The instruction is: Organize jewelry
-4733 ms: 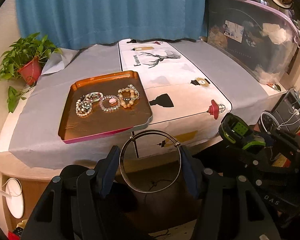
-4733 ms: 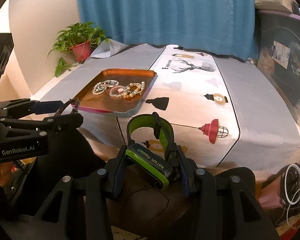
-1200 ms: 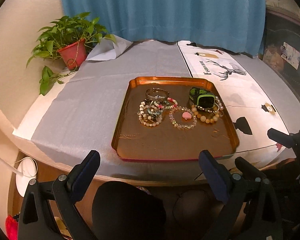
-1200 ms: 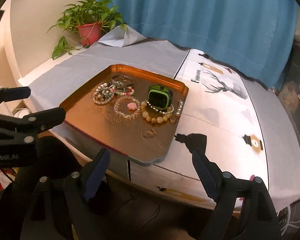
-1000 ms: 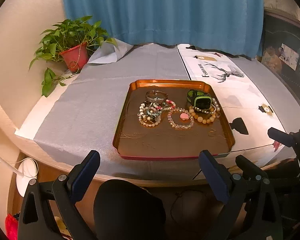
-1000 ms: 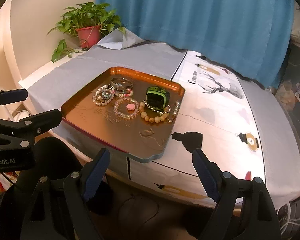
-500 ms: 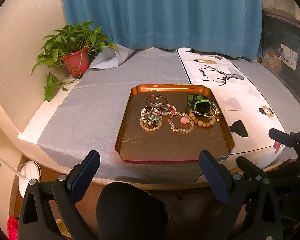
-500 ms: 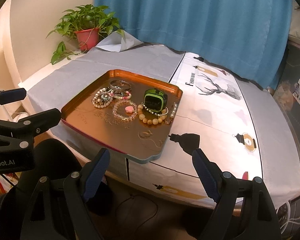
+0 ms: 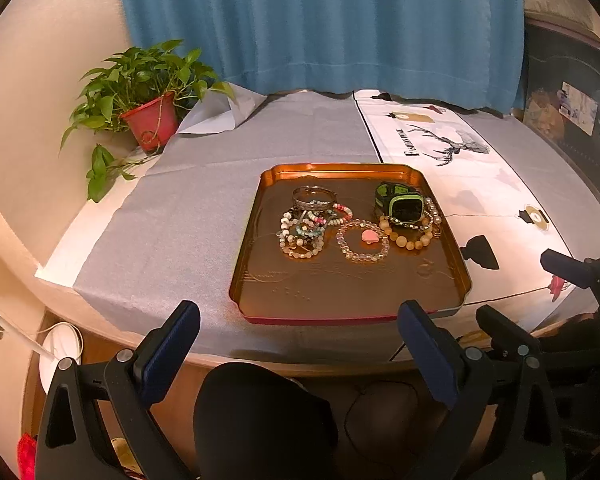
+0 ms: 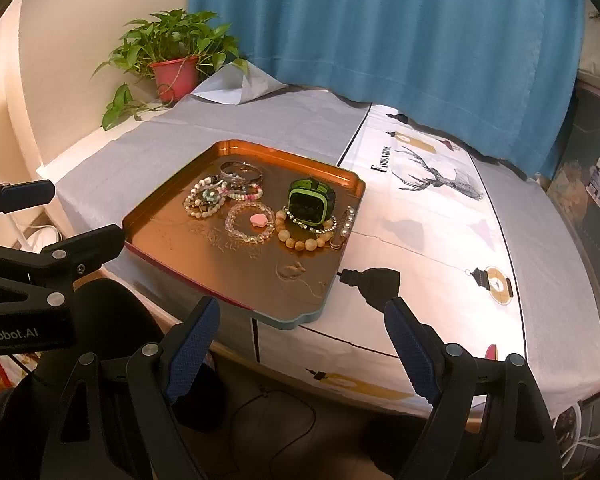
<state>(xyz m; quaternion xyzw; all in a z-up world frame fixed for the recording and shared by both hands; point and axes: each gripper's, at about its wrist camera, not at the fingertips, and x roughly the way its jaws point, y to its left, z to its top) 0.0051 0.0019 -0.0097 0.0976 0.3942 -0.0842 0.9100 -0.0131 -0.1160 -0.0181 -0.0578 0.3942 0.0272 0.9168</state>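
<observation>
Left wrist view: left gripper (image 9: 298,334) spread wide, holding nothing, positioned off the near table edge. Copper tray (image 9: 252,248) lies on the grey tablecloth (image 9: 172,216) at 12 o'clock from the gripper. Inside the tray: silver bangle (image 9: 314,196) at 11 o'clock, mixed bead bracelets (image 9: 300,234) touching it at 9 o'clock, clear bead bracelet with pink charm (image 9: 362,240) at centre, green smartwatch (image 9: 400,202) at 1 o'clock resting on a tan bead bracelet (image 9: 410,238). Potted plant (image 9: 148,92) stands at 10 o'clock beside the blue curtain (image 9: 320,24). White printed runner (image 9: 452,176) adjoins the tray at 2 o'clock.

Right wrist view: right gripper (image 10: 302,342) spread wide, holding nothing, off the table edge. Tray (image 10: 160,216) at 11 o'clock, its near corner overhanging the edge. Left gripper arm is visible at 9 o'clock.
</observation>
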